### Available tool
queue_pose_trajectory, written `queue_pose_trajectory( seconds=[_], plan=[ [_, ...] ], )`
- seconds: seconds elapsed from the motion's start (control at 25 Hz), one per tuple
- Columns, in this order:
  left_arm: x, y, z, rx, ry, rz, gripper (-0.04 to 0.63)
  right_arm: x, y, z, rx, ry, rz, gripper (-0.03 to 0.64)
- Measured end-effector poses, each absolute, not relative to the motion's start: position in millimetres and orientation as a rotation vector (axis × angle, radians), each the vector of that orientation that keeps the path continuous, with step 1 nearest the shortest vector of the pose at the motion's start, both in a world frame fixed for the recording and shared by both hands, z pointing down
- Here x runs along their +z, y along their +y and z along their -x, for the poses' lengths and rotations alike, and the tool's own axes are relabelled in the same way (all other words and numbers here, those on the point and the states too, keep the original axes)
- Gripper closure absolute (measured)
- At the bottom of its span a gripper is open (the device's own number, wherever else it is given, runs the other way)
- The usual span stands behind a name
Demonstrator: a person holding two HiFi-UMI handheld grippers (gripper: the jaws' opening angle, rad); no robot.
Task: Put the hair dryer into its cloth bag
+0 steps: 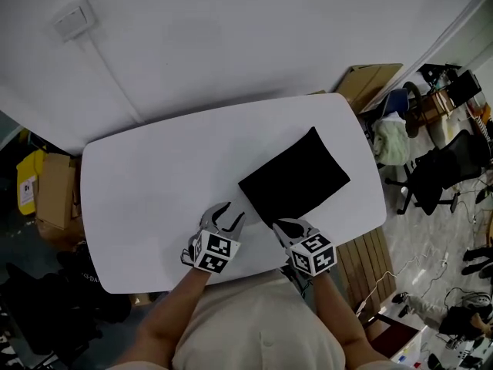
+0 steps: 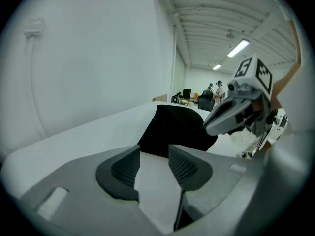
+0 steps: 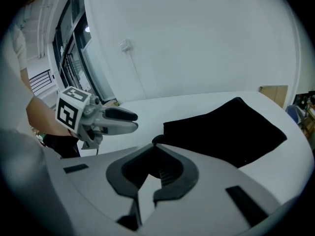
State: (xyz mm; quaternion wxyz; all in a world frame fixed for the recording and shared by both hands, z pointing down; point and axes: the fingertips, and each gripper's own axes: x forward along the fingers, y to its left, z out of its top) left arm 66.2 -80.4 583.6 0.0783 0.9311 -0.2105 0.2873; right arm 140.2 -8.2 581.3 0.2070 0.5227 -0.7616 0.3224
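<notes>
A black cloth bag [image 1: 294,179] lies on the white table [image 1: 154,183], right of the middle. It bulges upward in the left gripper view [image 2: 176,128]. No hair dryer shows in any view. My left gripper [image 1: 226,216] hovers over bare table just left of the bag's near corner, open, with only tabletop between its jaws [image 2: 153,156]. My right gripper [image 1: 282,227] is shut, its tips [image 3: 153,149] right at the bag's near corner [image 3: 156,139]. Whether cloth is pinched there I cannot tell. The rest of the bag [image 3: 231,129] spreads away beyond it.
The table's near edge runs just under both grippers. A cardboard box [image 1: 371,79] stands beyond the far right corner and an office chair [image 1: 443,172] to the right. Boxes [image 1: 55,191] sit on the floor at the left. A white wall [image 1: 231,29] stands behind.
</notes>
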Motion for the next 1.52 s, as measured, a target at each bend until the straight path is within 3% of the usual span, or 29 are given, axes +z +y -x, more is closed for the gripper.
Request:
queue_pose_trajectory(
  seconds=[0.64,0.76,1.12,1.52],
  plan=[
    [520.4,-55.9,-10.7,0.522,-0.517,-2.651,0.419,626.0,5.7,-133.8,0.927,-2.074,-1.498,0.589],
    [514.3,-44.9,-9.6,0.493,-0.476,-2.638,0.419,624.1,10.4,-131.9,0.914,-2.084,-1.502,0.526],
    [502.7,-41.6,-15.1,0.478,-0.416,-2.664,0.419,596.8,19.5,-130.4,0.888,-2.111,-1.587,0.495],
    [488.2,-26.8,-25.0,0.446,-0.314,-2.676,0.419,529.2,29.2,-97.8,0.797,-2.274,-1.696,0.518]
  ],
)
